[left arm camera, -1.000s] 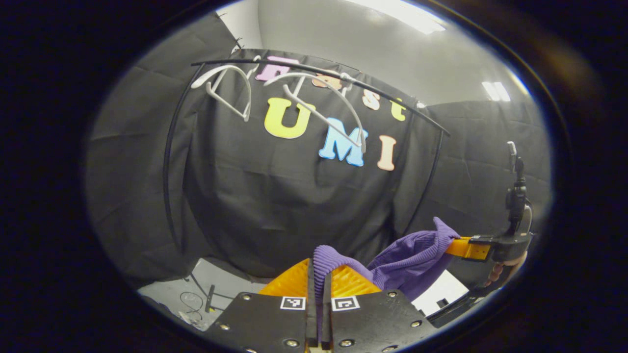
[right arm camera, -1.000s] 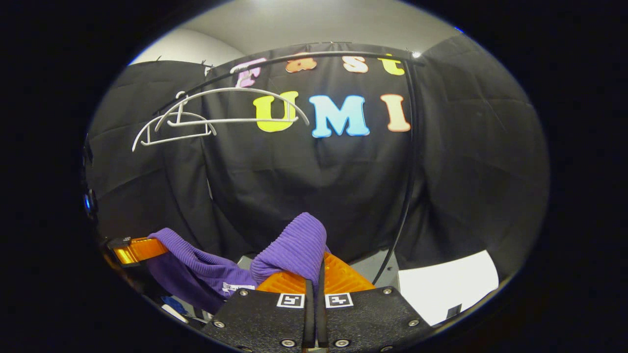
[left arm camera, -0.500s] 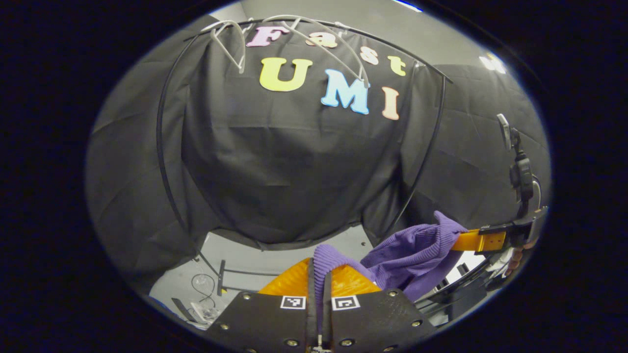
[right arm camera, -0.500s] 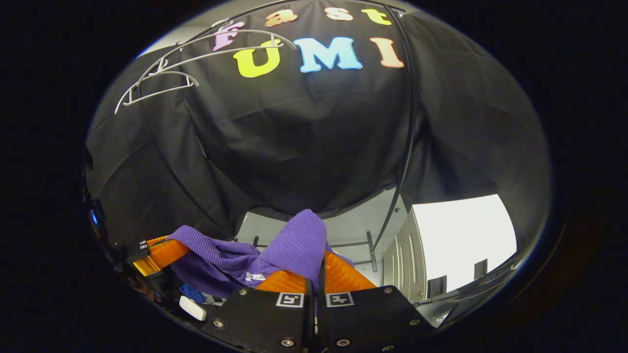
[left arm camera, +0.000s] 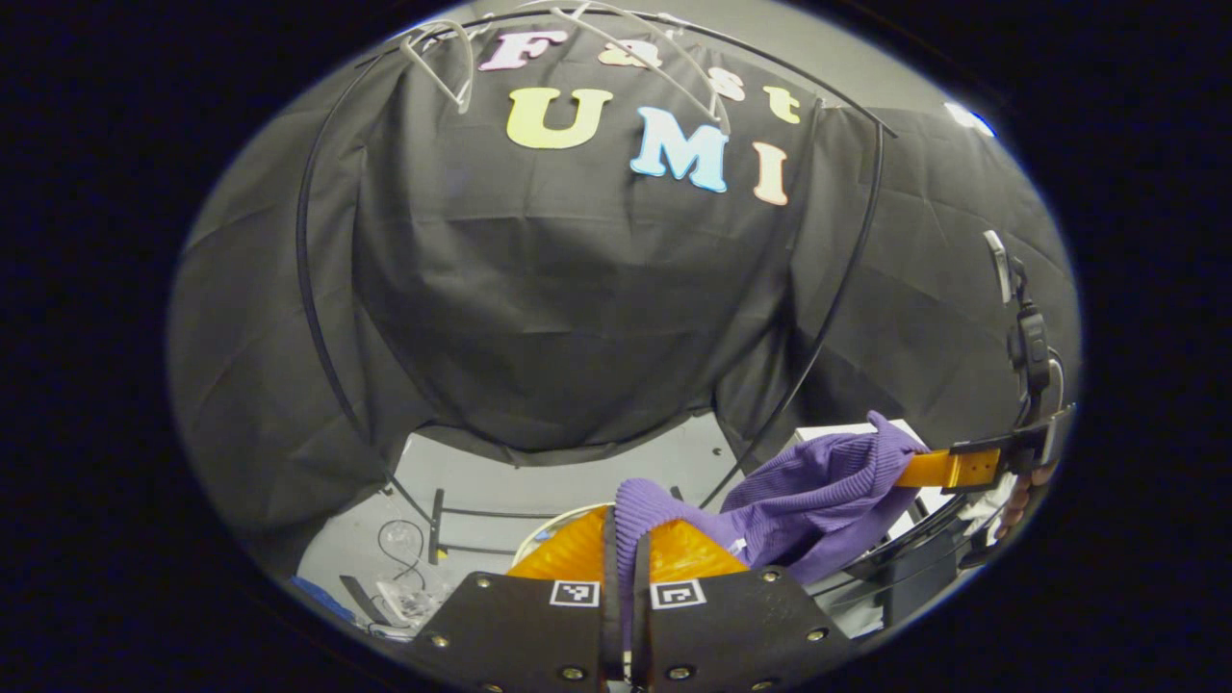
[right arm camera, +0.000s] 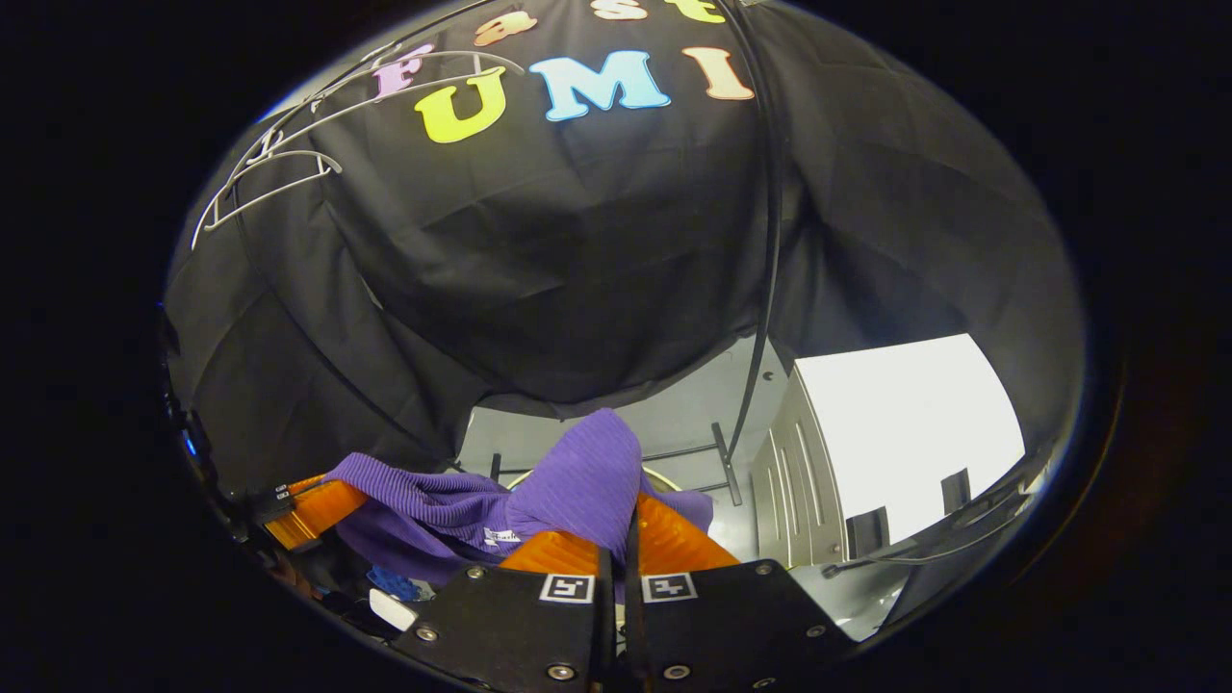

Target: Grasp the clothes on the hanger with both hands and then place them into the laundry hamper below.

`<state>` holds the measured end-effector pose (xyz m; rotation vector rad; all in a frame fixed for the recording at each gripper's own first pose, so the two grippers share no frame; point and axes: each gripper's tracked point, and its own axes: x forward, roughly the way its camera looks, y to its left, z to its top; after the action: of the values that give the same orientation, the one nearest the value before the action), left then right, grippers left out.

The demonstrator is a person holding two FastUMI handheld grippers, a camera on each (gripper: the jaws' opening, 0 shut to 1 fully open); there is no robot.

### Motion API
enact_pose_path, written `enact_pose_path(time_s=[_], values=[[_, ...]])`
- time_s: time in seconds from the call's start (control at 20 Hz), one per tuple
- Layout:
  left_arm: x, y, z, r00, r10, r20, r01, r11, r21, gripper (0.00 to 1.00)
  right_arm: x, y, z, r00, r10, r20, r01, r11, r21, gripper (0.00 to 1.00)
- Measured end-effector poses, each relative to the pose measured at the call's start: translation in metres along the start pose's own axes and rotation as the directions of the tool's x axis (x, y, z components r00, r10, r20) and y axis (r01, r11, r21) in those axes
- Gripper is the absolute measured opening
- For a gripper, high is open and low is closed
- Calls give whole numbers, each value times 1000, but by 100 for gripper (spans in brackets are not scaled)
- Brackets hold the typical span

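Both pairs of jaws are squeezed tight on cloth. Your left gripper (left arm camera: 626, 539) pinches one end of the purple sweater (left arm camera: 808, 496), and your right gripper (right arm camera: 624, 539) pinches the other end, so the sweater hangs between them like a little hammock. That keeps it from dropping or dragging. It is off the hangers (left arm camera: 443, 72), which sit bare up on the black rail (left arm camera: 308, 289). A pale round rim, likely the hamper (left arm camera: 553, 525), peeks out just below your left gripper. You look about ready to lower the sweater in and let go.
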<state>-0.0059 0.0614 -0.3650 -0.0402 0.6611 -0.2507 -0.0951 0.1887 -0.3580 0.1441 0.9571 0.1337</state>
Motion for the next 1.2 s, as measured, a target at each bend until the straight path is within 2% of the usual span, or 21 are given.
enact_pose_path(time_s=[0.2, 0.25, 0.3, 0.35, 0.4, 0.45, 0.6, 0.65, 0.7, 0.75, 0.8, 0.85, 0.95, 1.05, 1.1, 1.15, 1.2], values=[[3, 2, -12, 1000, 11, -25, -11, 1000, 3, 5, 4, 0, -2, 1000, -15, -28, 15, 1000, -11, 5], [11, 14, -13, 999, 14, -33, -14, 1000, 0, 9, 4, 1, -5, 999, -17, -43, 16, 1000, -20, 6], [14, 15, -15, 999, 16, -37, -16, 1000, -5, 4, 3, 1, -6, 998, -16, -53, 15, 999, -28, 6], [16, 17, -15, 999, 21, -39, -22, 1000, -12, 9, 3, 1, -6, 998, -16, -61, 14, 999, -37, 6], [16, 22, -18, 999, 31, -41, -31, 999, -21, 4, 2, 0, -7, 997, -20, -72, 17, 999, -43, 7], [15, 26, -18, 998, 44, -45, -45, 999, -31, 4, 3, 0, -10, 996, -21, -92, 17, 999, -39, 7], [14, 32, -23, 996, 64, -54, -67, 997, -49, 7, 1, 6, -7, 992, 18, -122, -12, 999, 48, 11], [11, 37, -25, 994, 83, -68, -86, 995, -47, 7, -1, 6, -6, 992, 31, -123, -25, 998, 50, 21], [6, 40, -29, 993, 90, -82, -95, 994, -53, 9, -2, 3, -5, 991, 39, -125, -35, 999, 34, 27], [-1, 39, -34, 992, 88, -93, -94, 994, -64, 15, -5, 3, -9, 991, 47, -126, -45, 999, 18, 39], [-10, 25, -33, 992, 90, -93, -97, 993, -74, 35, -8, 1, -9, 991, 53, -122, -53, 999, 4, 52], [-6, 38, -27, 990, 110, -87, -117, 990, -74, 55, -11, -4, -9, 992, 56, -111, -57, 998, -5, 77], [-21, 41, -19, 982, 180, -64, -182, 982, -39, 96, -18, -13, -2, 993, 78, -83, -80, 997, -16, 95], [-42, 36, -1, 968, 251, -17, -252, 968, -21, 92, -25, -25, 12, 993, 109, -41, -111, 993, -33, 96], [-52, 29, 8, 961, 278, 6, -277, 960, -33, 95, -31, -35, 23, 992, 124, -14, -125, 991, -57, 96], [-60, 19, 16, 952, 304, 24, -303, 952, -54, 91, -38, -48, 36, 991, 135, 13, -133, 986, -99, 95], [-70, 7, 19, 939, 341, 37, -338, 938, -76, 96, -46, -61, 45, 990, 138, 39, -131, 981, -140, 95]])
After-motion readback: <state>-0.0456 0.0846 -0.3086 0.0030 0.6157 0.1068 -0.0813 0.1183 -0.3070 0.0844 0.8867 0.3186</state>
